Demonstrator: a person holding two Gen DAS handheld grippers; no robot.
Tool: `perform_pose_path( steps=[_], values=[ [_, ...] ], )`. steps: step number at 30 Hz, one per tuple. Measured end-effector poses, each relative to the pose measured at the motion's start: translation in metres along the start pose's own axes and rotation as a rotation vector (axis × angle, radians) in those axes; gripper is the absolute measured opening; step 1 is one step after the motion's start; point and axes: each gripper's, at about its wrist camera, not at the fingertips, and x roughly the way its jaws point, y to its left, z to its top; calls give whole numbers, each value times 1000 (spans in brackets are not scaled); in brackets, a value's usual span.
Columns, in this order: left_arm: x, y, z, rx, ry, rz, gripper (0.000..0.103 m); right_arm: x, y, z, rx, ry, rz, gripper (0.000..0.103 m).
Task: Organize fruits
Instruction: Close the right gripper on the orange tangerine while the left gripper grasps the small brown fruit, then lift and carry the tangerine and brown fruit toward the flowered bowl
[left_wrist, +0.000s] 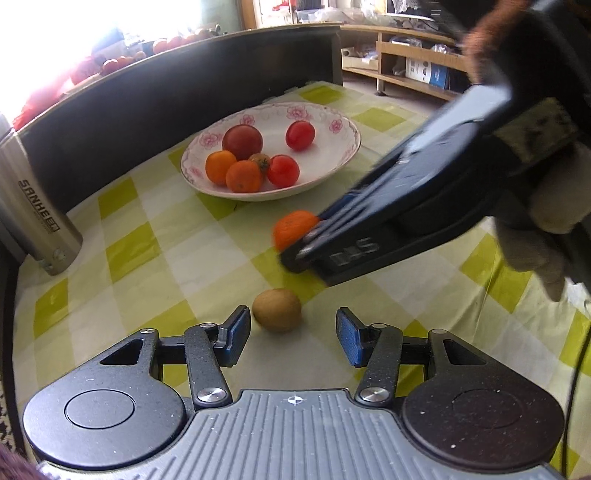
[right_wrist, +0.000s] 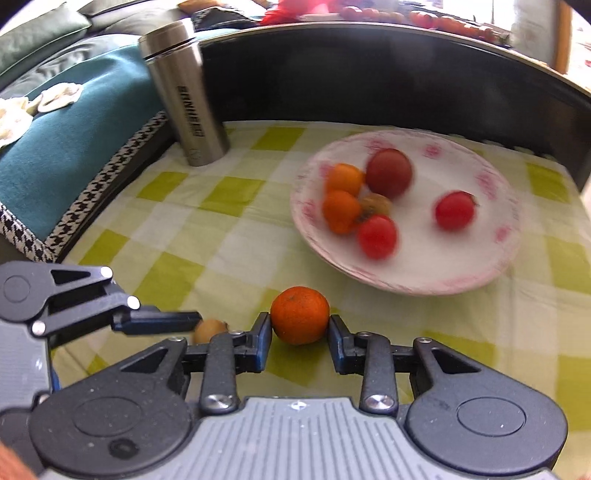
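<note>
A small orange (right_wrist: 300, 314) sits between the pads of my right gripper (right_wrist: 299, 334), which is shut on it just above the checked cloth. In the left wrist view the same orange (left_wrist: 293, 232) shows blurred at the right gripper (left_wrist: 308, 238) tips. A brown kiwi (left_wrist: 277, 310) lies on the cloth just ahead of my open left gripper (left_wrist: 292, 326), closer to its left pad and not touched. The kiwi (right_wrist: 210, 330) peeks out beside one of the left gripper's fingers (right_wrist: 159, 320). Behind stands a white flowered plate (left_wrist: 325, 158) (right_wrist: 443, 258) with several tomatoes and oranges.
A steel flask (left_wrist: 33, 206) (right_wrist: 188, 92) stands at the table's left back corner. A dark raised ledge (left_wrist: 166, 85) runs behind the plate. A teal cushion (right_wrist: 74, 140) lies beyond the table's left edge. A gloved hand (left_wrist: 546, 206) holds the right gripper.
</note>
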Motion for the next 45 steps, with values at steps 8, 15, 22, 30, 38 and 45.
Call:
perform_pose_path(
  steps=[8, 15, 22, 30, 38, 45],
  values=[
    [6, -1, 3, -4, -23, 25, 45, -28, -8, -27, 26, 23, -66, 39],
    [-4, -10, -2, 19, 0, 26, 37, -48, 1, -54, 20, 43, -112, 39],
    [-27, -30, -19, 44, 50, 15, 37, -64, 15, -78, -19, 46, -123, 39],
    [-35, -42, -30, 48, 52, 19, 37, -66, 14, -82, -18, 35, -110, 39],
    [-34, -40, -31, 38, 42, 40, 56, -61, 10, -82, -15, 13, -94, 48],
    [-34, -40, -31, 43, 38, 43, 57, -62, 12, -83, -36, 10, -97, 49]
  ],
)
